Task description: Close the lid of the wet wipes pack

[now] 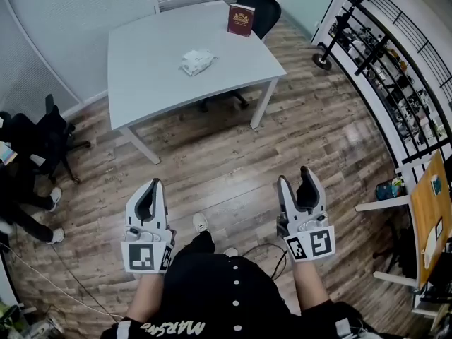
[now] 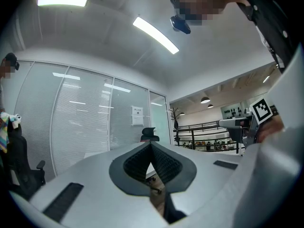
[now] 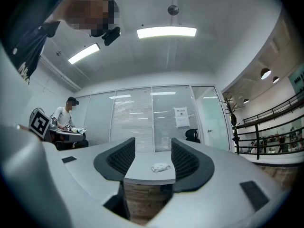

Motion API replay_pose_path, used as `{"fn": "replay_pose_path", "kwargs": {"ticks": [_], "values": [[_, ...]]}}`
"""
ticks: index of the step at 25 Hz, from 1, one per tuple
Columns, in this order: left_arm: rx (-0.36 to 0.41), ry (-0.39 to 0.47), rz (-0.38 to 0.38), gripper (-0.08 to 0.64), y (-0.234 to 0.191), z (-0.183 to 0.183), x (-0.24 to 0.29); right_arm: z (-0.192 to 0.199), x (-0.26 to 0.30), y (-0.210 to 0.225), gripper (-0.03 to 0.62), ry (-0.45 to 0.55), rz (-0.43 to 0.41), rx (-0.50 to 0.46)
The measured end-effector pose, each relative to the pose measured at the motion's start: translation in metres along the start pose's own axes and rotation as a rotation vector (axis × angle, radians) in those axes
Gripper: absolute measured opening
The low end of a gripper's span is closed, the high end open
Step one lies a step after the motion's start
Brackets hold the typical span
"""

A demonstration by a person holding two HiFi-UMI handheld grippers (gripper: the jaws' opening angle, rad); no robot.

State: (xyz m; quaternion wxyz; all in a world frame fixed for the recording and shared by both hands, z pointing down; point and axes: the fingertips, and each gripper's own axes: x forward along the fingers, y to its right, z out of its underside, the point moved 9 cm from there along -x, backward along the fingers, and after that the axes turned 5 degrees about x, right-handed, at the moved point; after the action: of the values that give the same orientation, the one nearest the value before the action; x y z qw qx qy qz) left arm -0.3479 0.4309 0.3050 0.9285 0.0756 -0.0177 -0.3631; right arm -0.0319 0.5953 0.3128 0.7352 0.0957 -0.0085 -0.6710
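Observation:
A white wet wipes pack (image 1: 195,61) lies near the middle of the pale grey table (image 1: 148,76), far ahead of me. In the right gripper view the wet wipes pack (image 3: 161,167) shows small between the jaws, well beyond them. My left gripper (image 1: 147,193) is held low at the left, its jaws touching at the tips, with nothing held. My right gripper (image 1: 301,184) is at the right, jaws apart and empty; the right gripper (image 3: 152,161) points at the table. Both are over the wooden floor, well short of the table.
A dark red box (image 1: 241,19) stands at the table's far edge, with a black office chair (image 1: 258,2) behind it. Black shelving (image 1: 395,69) lines the right side. A seated person's legs (image 1: 25,189) and a chair are at the left. A wooden desk edge (image 1: 429,217) is at right.

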Motion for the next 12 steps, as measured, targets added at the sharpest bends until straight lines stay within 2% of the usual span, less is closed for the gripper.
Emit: {"fn": "replay_pose_path", "kwargs": {"ticks": [12], "values": [[-0.005,0.006,0.024,0.006,-0.036,0.007,0.050,0.006,0.053,0.003,0.236,0.006,0.022,0.000]]}}
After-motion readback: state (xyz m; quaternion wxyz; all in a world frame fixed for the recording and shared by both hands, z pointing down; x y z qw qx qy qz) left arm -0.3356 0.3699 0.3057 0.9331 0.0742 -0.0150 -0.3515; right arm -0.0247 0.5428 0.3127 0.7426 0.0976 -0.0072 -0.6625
